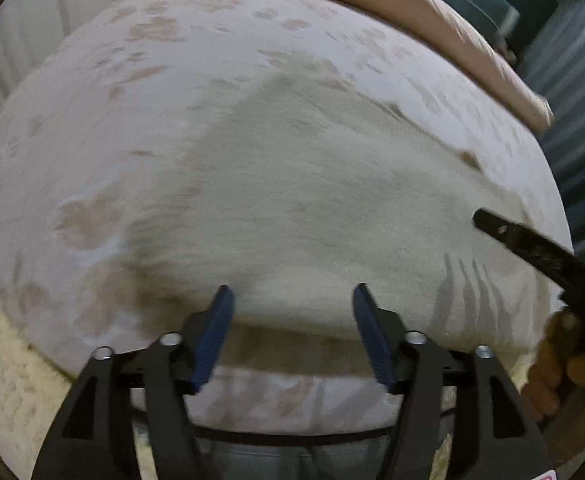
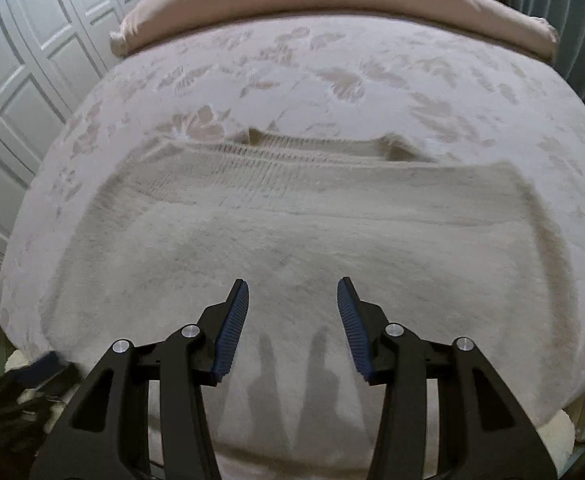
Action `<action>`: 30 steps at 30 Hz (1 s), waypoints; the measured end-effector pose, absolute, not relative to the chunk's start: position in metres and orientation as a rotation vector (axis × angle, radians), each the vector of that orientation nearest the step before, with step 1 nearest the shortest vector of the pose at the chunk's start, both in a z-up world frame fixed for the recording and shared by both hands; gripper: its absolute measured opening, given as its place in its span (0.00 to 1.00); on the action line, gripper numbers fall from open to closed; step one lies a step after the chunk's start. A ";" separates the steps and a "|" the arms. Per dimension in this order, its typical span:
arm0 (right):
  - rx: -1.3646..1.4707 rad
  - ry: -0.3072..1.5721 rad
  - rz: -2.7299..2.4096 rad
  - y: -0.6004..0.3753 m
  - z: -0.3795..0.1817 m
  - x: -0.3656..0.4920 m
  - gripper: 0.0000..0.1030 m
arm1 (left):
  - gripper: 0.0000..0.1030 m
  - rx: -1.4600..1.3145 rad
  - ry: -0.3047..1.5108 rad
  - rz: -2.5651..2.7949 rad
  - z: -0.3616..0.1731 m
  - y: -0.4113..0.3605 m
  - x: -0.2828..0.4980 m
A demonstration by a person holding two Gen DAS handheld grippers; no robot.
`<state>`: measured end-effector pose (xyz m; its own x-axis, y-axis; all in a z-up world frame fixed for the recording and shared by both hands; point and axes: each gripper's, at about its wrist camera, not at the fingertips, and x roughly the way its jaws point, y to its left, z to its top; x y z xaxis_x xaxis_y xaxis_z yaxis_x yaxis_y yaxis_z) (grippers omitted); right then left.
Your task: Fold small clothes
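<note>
Cream knit sweater (image 2: 292,232) lies spread flat on the bed (image 2: 332,60). Left claw (image 1: 292,300) and right claw (image 2: 292,292) both gape wide, empty. Fabric judged soft, light, limp; best gripped at near hem corners.

Each black claw (image 1: 293,294) (image 2: 293,286) has ribbed blue pads and silver screws.

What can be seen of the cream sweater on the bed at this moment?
The cream sweater is a fuzzy, soft-looking knit, lying spread flat on the floral bedspread. A ribbed band runs across its far edge, with a small fold showing behind it. The right gripper and the left gripper both hover open over its near part; neither visibly grips it. Gripper shadows fall on it.
</note>
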<state>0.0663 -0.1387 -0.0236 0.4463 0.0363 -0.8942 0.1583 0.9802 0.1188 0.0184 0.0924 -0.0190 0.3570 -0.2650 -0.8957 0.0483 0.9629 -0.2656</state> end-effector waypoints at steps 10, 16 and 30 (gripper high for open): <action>0.113 1.198 -0.082 -0.124 -0.063 0.090 0.56 | 0.61 -0.569 1.206 -0.065 -0.044 0.171 0.046; 0.106 1.173 -0.062 -0.127 -0.067 0.089 0.58 | 0.80 -0.566 1.233 -0.079 -0.068 0.146 0.066; 0.406 1.067 -0.056 -0.194 -0.027 0.012 0.59 | 0.19 -0.432 1.028 -0.415 0.030 0.065 0.080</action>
<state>0.0115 -0.1944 -0.0275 0.4888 0.1497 -0.8594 0.2385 0.9247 0.2967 0.0797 0.0653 0.0295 0.4546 -0.5206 -0.7228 0.1264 0.8409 -0.5262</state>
